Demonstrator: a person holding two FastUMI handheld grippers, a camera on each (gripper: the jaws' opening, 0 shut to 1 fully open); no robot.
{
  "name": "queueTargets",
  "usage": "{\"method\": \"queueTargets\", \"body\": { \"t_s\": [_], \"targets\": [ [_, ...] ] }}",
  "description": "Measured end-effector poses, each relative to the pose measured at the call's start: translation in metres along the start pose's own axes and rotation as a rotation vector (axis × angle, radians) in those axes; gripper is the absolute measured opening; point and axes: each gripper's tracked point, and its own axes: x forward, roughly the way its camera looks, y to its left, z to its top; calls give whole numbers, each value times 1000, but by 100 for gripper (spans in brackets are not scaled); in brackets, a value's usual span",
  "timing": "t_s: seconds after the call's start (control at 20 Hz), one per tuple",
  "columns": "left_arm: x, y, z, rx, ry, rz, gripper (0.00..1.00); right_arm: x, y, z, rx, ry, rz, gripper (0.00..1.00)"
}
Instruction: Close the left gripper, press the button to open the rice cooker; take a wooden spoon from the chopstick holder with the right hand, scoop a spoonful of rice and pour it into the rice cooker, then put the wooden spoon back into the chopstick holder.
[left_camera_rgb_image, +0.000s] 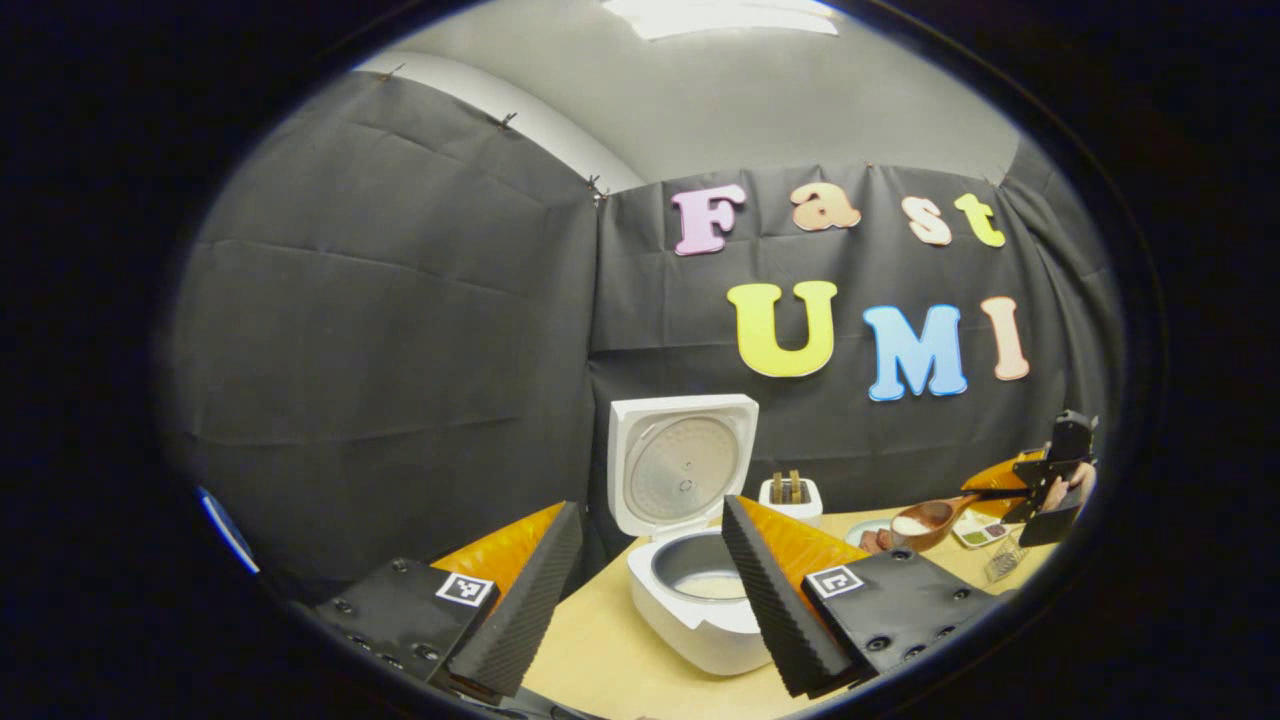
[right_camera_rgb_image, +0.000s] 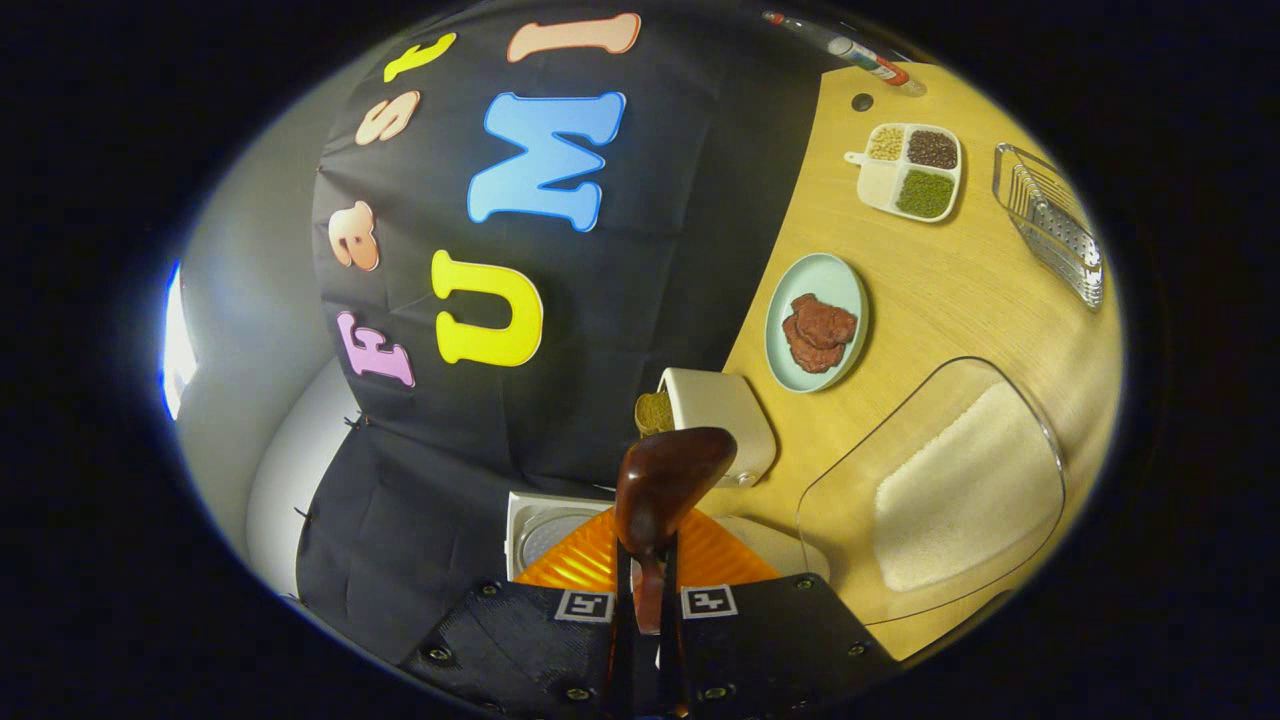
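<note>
1. The right gripper (right_camera_rgb_image: 647, 600), at the bottom centre of the right gripper view, is clamped on the handle of the wooden spoon (right_camera_rgb_image: 665, 490); both fingers press it, so the bowl points forward.
2. In the left gripper view, at the right edge, the spoon bowl carries white rice and is kept level, I think so that nothing spills.
3. The left gripper (left_camera_rgb_image: 640, 590), at the lower centre of its view, has its fingers spread apart and holds nothing.
4. Between those fingers stands the rice cooker (left_camera_rgb_image: 700, 590), lid up, ready for pouring.
5. Just behind it is the chopstick holder (left_camera_rgb_image: 791, 497).
6. The clear rice container (right_camera_rgb_image: 950, 500) sits at the lower right of the right gripper view.
</note>
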Motion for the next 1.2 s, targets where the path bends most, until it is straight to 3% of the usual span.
{"method": "queueTargets", "body": {
  "t_s": [0.55,1.2],
  "targets": [
    [-19,48,-12,-22,24,99,98,67,46,-64,-145,116,33,10],
    [-52,98,-34,-39,79,233,100,166,38,-131,-502,177,-59,10]
  ]
}}
